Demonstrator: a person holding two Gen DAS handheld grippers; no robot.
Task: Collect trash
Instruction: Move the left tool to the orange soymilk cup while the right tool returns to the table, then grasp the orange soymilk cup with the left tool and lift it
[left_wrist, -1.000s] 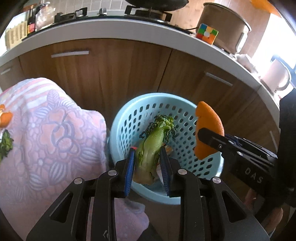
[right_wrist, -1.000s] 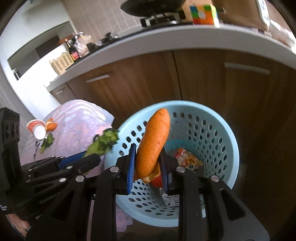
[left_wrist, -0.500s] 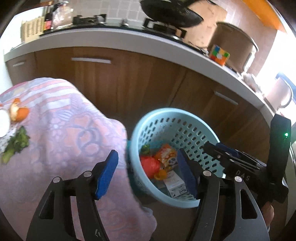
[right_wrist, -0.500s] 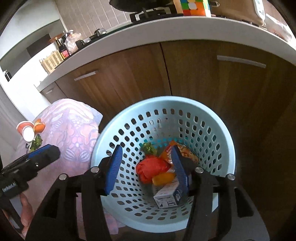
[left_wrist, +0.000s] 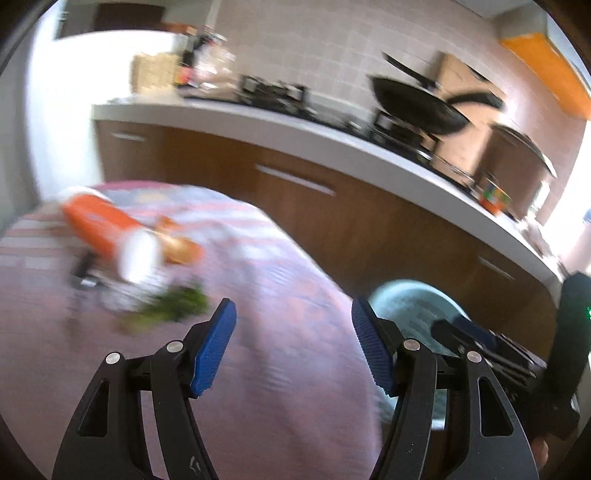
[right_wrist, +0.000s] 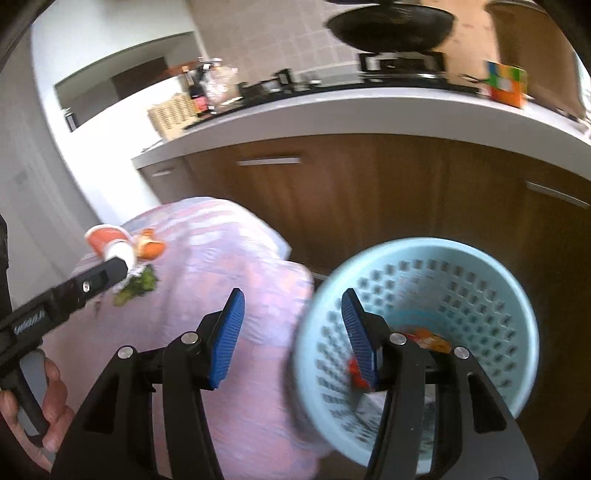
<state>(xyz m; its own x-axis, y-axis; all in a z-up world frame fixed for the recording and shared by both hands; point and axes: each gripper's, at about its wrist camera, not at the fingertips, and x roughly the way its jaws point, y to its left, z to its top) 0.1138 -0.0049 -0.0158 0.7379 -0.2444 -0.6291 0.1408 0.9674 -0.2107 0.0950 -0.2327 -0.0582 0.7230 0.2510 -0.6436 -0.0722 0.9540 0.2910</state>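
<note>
Through the left wrist camera I see my left gripper (left_wrist: 291, 349) released, its blue pads (left_wrist: 214, 350) spread wide with nothing between them. It hangs over the tabletop, which is draped in a pink flowered cloth (left_wrist: 280, 295). The picture is smeared with motion blur, but I can make out the trash lying on the cloth at the far left: an orange-and-white cup (left_wrist: 110, 236) on its side, a piece of orange peel (left_wrist: 181, 247) just beside its mouth, and a scrap of green vegetable (left_wrist: 166, 310) a little nearer to me. Off the cloth's right edge, lower down, sits the pale blue basket (left_wrist: 406, 299), partly hidden behind my right finger and the black body of the right gripper (left_wrist: 480, 343). Behind everything runs a white counter (left_wrist: 332, 136) on brown cabinets, with a black pan (left_wrist: 417, 107) on the stove.

Through the right wrist camera my right gripper (right_wrist: 291, 336) is likewise released and holds nothing — one pad over the cloth (right_wrist: 221, 258), the other over the basket's rim. The basket (right_wrist: 480, 280) stands just beside the covered tabletop, below the cabinets, with colourful wrappers (right_wrist: 428, 339) in its bottom. The left gripper (right_wrist: 66, 295) reaches in from the left edge, its tip close to the cup (right_wrist: 110, 243), the peel (right_wrist: 151, 247) and the green scrap (right_wrist: 136, 288) — whether it touches them I cannot tell. A colour cube (right_wrist: 506, 85) sits on the counter (right_wrist: 369, 110).
</note>
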